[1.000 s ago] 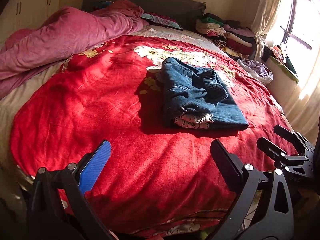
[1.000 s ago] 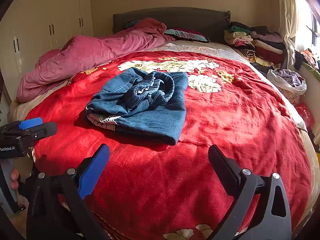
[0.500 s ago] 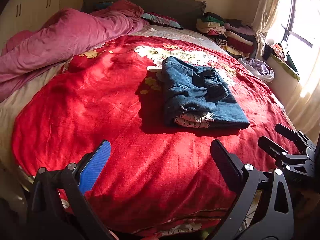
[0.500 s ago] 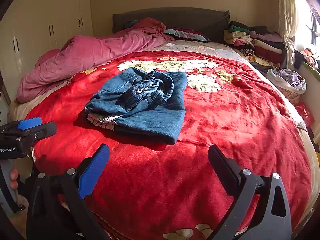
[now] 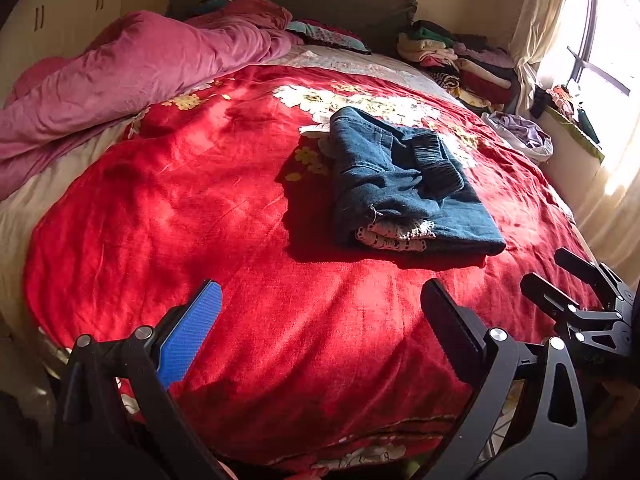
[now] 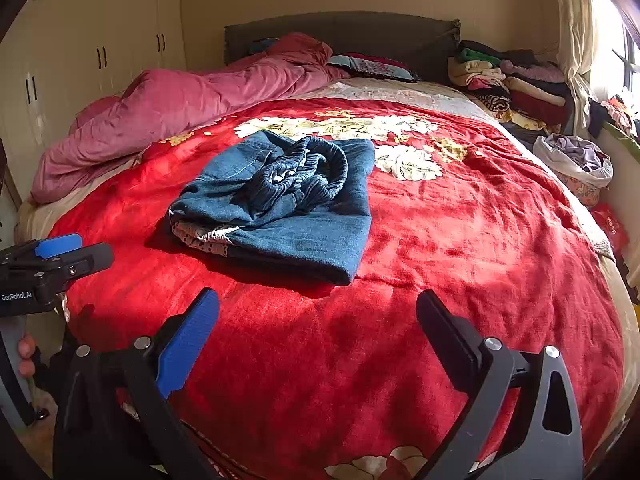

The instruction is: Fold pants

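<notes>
Pants [image 5: 404, 184] folded in bundle on bed [image 5: 200, 208] — waistband bunched on top. Left gripper [image 5: 320, 312] and right gripper [image 6: 318, 320] fingers wide, empty. Flatten waistband, square edges.

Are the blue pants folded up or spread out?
Folded. The blue pants lie in a compact stack on the red blanket, waistband bunched on top.
</notes>
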